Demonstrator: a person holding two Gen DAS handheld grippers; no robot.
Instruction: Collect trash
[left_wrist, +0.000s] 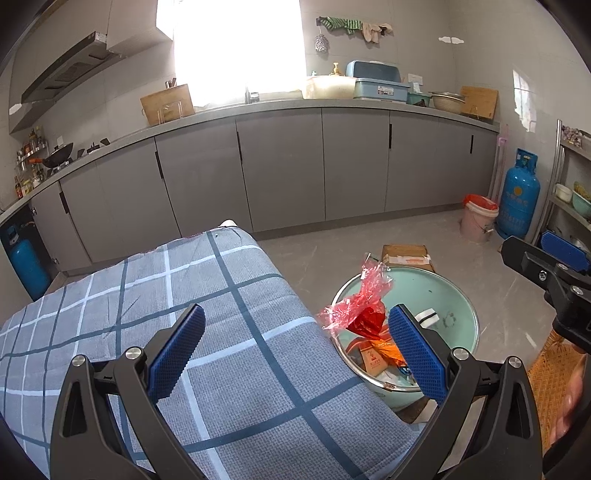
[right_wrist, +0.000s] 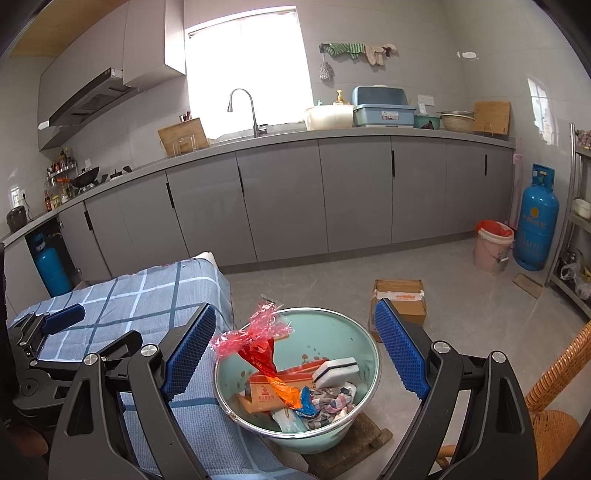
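Observation:
A pale green basin stands beside the table with the blue checked cloth. It holds trash: a red cellophane wrapper sticking up, an orange carton, a white sponge and crumpled paper. My right gripper is open, its jaws wide on either side of the basin, above it. My left gripper is open and empty over the table's right edge; the basin and wrapper lie just past its right finger.
A cardboard box lies on the floor behind the basin. A pink bucket and a blue gas cylinder stand by the grey cabinets. A wicker chair is at right. A metal shelf stands far right.

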